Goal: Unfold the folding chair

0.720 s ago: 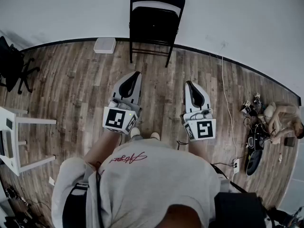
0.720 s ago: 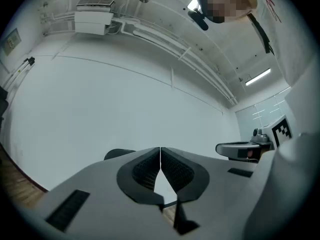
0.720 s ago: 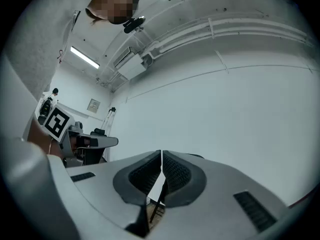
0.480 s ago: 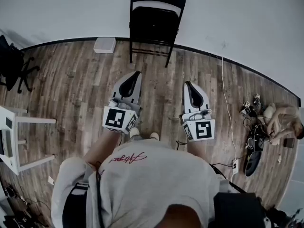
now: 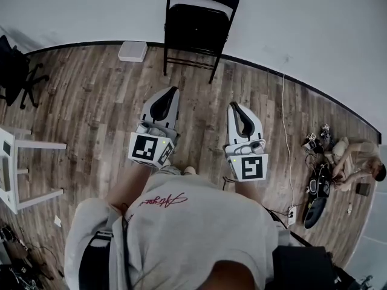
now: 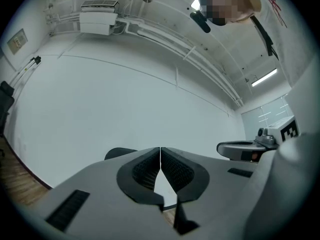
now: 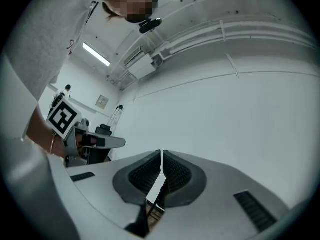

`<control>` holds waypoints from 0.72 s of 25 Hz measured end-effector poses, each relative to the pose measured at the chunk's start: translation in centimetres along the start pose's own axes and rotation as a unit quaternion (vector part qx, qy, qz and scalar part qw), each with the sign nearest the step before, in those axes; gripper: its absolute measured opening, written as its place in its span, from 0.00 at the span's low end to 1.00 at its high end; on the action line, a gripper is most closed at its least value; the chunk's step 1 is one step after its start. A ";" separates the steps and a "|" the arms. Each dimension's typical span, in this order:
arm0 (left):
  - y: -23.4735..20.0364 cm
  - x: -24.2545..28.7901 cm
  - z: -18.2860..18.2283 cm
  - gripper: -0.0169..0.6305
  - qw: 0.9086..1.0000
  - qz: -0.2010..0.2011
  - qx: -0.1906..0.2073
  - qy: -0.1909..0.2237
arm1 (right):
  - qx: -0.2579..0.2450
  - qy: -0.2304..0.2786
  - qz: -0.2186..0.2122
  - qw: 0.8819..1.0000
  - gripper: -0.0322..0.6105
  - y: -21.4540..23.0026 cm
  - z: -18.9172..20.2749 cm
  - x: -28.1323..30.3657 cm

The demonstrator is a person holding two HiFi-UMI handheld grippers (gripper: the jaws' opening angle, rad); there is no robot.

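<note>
- Left hand-held gripper and right hand-held gripper — both have their jaws together and hold nothing.
- Folding chair stands well ahead, folded against the wall — probably stiff, weighty metal with slippery tubing. Best holds are likely the backrest top and the seat edge.

We see a wood-plank floor meeting a plain white wall, a small white box at its foot, and a white stool and black office chair at left.
</note>
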State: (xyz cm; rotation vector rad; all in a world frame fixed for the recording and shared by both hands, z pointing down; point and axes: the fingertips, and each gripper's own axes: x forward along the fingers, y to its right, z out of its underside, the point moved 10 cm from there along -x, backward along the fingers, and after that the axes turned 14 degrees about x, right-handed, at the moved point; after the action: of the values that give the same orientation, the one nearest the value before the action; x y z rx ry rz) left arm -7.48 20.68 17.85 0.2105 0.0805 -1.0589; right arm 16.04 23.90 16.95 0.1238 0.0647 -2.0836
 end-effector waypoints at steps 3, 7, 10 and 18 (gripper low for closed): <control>0.6 0.9 0.4 0.05 1.000 -0.009 0.001 0.005 | 0.013 0.007 -0.006 1.000 0.09 1.1 0.1 0.4; 0.2 3.1 1.2 0.05 1.000 -0.016 -0.007 0.002 | 0.018 -0.001 -0.014 1.000 0.09 2.9 1.0 2.3; -1.1 5.6 2.0 0.05 1.000 -0.016 -0.007 -0.006 | 0.023 -0.011 -0.018 0.999 0.09 4.4 2.2 5.0; -8.7 18.0 6.9 0.05 1.000 0.017 -0.005 -0.003 | 0.012 -0.015 -0.005 1.000 0.09 10.4 4.9 18.1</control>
State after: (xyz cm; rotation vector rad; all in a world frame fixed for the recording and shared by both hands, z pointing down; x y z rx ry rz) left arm -6.55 -0.26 20.43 0.1991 0.0757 -1.0243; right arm 15.94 2.63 19.76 0.1067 0.0210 -2.0962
